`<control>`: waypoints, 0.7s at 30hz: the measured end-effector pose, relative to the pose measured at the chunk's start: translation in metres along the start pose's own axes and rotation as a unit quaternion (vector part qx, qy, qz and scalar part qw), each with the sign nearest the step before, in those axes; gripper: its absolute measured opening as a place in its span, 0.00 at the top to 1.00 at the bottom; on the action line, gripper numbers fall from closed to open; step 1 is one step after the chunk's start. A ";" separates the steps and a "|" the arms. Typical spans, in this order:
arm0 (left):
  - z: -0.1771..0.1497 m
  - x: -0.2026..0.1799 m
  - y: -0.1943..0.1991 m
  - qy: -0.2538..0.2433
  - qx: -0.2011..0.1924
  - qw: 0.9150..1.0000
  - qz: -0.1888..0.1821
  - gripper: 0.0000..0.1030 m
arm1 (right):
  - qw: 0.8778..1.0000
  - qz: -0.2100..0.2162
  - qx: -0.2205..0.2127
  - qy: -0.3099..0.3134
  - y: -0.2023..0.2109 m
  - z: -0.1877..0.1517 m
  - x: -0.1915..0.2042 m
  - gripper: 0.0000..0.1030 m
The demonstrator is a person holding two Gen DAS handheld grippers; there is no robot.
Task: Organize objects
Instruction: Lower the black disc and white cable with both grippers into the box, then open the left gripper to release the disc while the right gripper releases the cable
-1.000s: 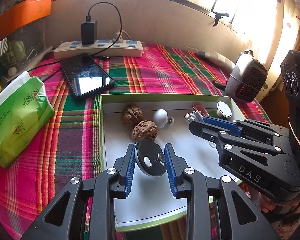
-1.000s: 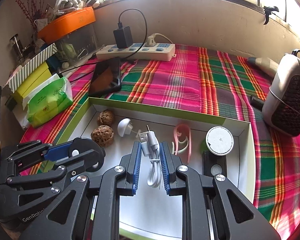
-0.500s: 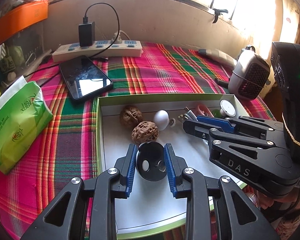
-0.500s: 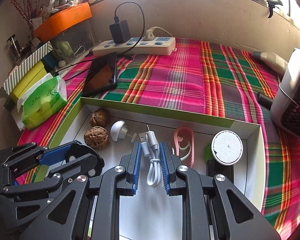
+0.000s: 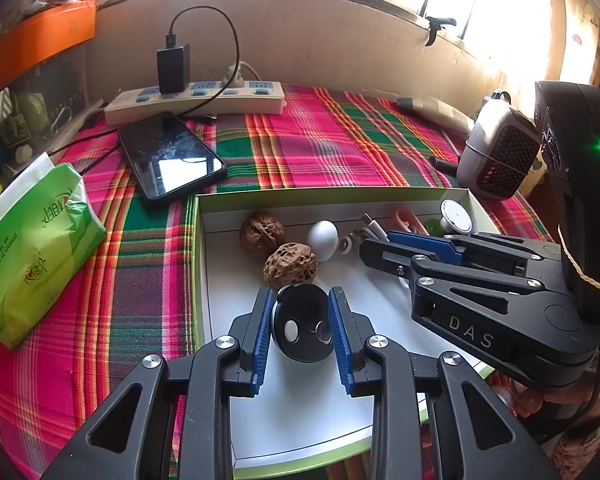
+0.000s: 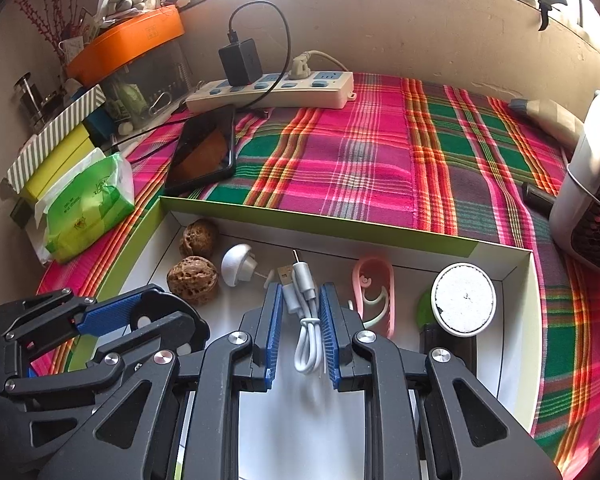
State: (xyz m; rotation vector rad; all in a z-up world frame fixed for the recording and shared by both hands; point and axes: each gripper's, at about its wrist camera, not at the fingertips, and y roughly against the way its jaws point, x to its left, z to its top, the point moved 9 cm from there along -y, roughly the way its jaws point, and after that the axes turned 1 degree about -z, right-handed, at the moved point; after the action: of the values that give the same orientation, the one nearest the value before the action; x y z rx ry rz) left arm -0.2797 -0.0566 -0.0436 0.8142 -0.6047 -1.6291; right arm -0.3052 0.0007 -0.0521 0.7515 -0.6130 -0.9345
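White card lines the shallow green-edged box (image 5: 198,280) nearest the cameras, where the left claw (image 5: 302,322) pinches a black round disc (image 5: 302,330) and the right claw (image 6: 300,320) squeezes a folded white cable (image 6: 308,344); two walnuts (image 5: 290,266) sit at 11 o'clock; beyond, plaid cloth covers the table (image 6: 360,152), with a phone (image 5: 170,156), power strip (image 5: 196,98) and sunlit windowsill wall (image 5: 320,40) at 12

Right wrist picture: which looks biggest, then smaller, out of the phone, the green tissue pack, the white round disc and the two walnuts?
1. Green tissue pack and phone: look alike, no ranking.
2. White round disc, though it is nearer the camera.
3. Two walnuts, near-equal.
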 end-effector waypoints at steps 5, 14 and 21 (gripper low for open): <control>0.000 0.000 -0.001 -0.001 0.001 1.000 0.002 0.74 | 1.000 -0.001 0.000 0.000 0.000 0.000 0.000 0.80; 0.000 -0.001 -0.001 -0.004 0.003 1.000 0.006 0.74 | 1.000 -0.001 0.002 0.004 -0.001 0.000 0.000 0.80; -0.001 -0.001 -0.001 -0.003 0.003 1.000 0.005 0.71 | 1.000 0.000 0.001 0.007 -0.001 0.000 0.002 0.80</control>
State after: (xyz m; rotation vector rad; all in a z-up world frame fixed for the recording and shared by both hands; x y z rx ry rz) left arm -0.2794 -0.0552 -0.0445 0.8095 -0.6178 -1.6211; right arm -0.3046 -0.0011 -0.0524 0.7594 -0.6029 -0.9282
